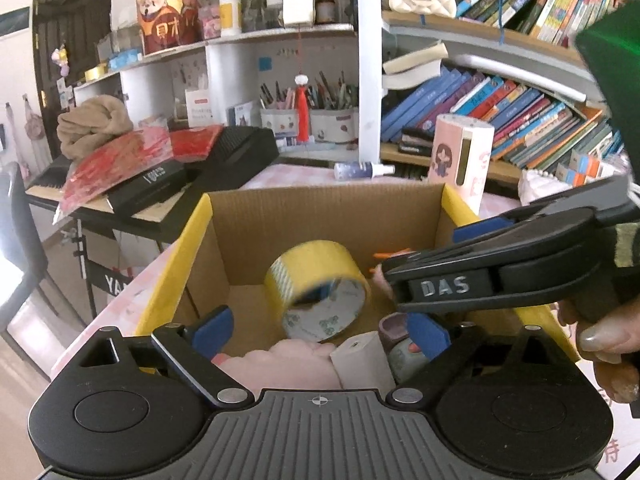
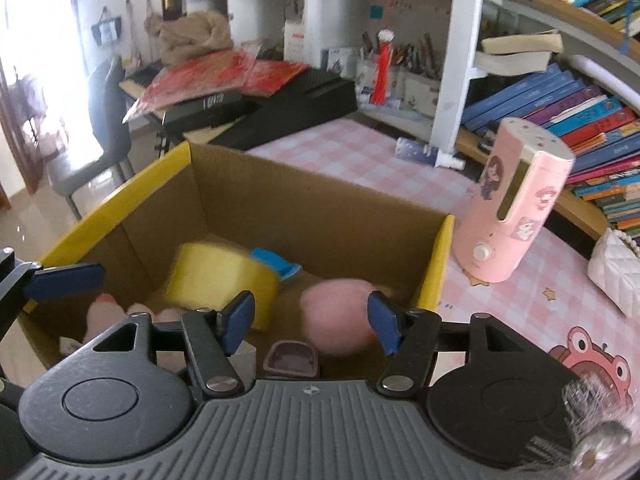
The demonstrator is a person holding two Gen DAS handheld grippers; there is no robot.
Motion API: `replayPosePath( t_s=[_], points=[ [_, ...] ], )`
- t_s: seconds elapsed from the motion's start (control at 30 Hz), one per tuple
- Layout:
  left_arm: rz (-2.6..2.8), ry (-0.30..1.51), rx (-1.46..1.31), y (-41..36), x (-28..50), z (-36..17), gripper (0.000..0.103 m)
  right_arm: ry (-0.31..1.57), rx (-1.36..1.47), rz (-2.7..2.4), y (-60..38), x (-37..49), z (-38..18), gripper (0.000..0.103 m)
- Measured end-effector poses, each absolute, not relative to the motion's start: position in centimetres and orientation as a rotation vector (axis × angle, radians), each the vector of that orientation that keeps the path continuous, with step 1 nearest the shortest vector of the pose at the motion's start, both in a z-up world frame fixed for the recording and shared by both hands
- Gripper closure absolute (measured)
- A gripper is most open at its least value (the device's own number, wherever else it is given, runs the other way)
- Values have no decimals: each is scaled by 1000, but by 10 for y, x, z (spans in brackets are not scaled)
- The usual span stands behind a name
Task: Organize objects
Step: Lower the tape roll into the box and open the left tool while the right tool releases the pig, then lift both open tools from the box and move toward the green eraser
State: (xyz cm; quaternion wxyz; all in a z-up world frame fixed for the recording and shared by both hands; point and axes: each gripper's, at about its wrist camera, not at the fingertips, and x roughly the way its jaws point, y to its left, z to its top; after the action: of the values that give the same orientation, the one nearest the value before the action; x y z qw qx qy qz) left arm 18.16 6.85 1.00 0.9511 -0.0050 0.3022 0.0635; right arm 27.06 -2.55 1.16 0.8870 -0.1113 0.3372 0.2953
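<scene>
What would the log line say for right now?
left gripper: open, empty | right gripper: open, empty | yellow tape roll and pink plush: in cardboard box

Raised letters "DAS" stand on the side of the right hand-held gripper (image 1: 424,248), on the black arm (image 1: 444,287) that reaches across above the cardboard box (image 1: 320,216).

To the left of the left hand-held gripper (image 1: 320,334), white letters "YA" show on a black panel (image 1: 110,280) below the bench edge; the rest of the word is cut off.

Far beyond that gripper, on the upper shelf, a red and gold figure decoration (image 1: 168,16) carries large Chinese characters, one on a red diamond tag, too small to read surely.

The book spines (image 1: 520,120) on the shelves to the right bear printing too small and blurred to make out.
</scene>
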Motion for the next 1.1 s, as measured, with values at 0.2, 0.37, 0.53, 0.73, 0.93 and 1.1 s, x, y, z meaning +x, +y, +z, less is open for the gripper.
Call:
replayPosePath(
  t_s=[0.2,0.37,0.53,0.73,0.93,1.1],
  points=[
    [133,566,-37,70,165,23,8,609,-171,543,-49,250,30,38],
    [128,525,-63,71,147,35,7,527,-148,452,-72,228,41,31],
    [126,508,-73,73,131,39,7,500,-120,381,-95,204,43,30],
    [133,521,-79,77,114,35,7,525,-105,309,-106,176,33,28],
    [134,553,-73,78,97,27,7,576,-118,268,-102,149,15,26],
    [136,600,-74,79,80,19,7,635,-120,256,-96,127,2,24]
  ],
)
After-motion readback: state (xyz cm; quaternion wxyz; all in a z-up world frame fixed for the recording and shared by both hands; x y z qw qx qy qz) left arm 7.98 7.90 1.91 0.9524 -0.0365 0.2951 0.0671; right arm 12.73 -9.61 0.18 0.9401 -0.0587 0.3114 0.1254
